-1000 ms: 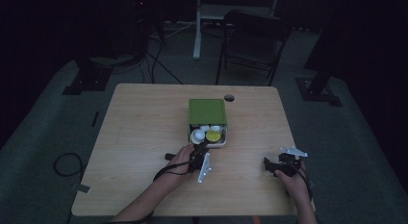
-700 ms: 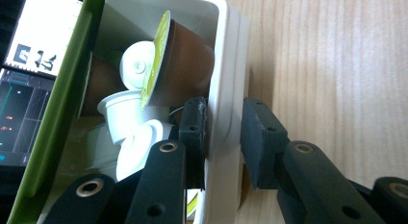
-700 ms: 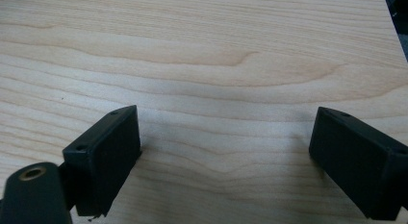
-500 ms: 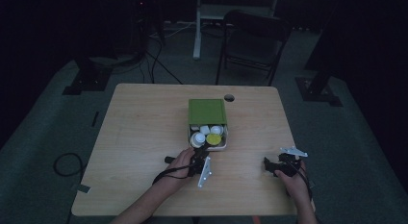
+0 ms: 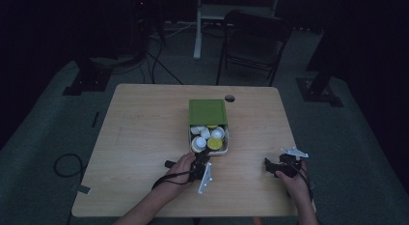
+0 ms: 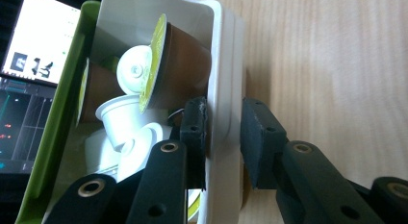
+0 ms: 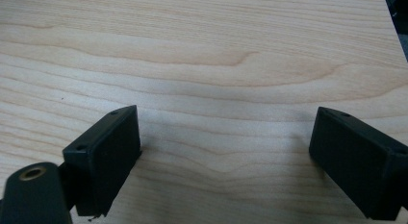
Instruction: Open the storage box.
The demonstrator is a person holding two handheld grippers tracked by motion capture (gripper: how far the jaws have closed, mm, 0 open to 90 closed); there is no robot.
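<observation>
A white box (image 5: 224, 144) partly under a green lid (image 5: 207, 112) sits mid-table, its near end uncovered and holding several coffee capsules (image 5: 205, 138). My left gripper (image 5: 202, 156) reaches its near rim. In the left gripper view the left gripper (image 6: 223, 132) is shut on the box's white wall (image 6: 226, 65), one pad inside and one outside. A brown capsule with a yellow-green foil (image 6: 180, 65) and white capsules (image 6: 120, 120) lie just inside. My right gripper (image 5: 270, 166) rests near the table's front right; the right gripper (image 7: 226, 152) is open over bare wood.
The wooden table (image 5: 144, 138) has a cable hole (image 5: 229, 98) behind the box. A folding chair (image 5: 255, 36) and stands are on the dark floor beyond the far edge. A lit screen (image 6: 41, 36) appears past the box in the left gripper view.
</observation>
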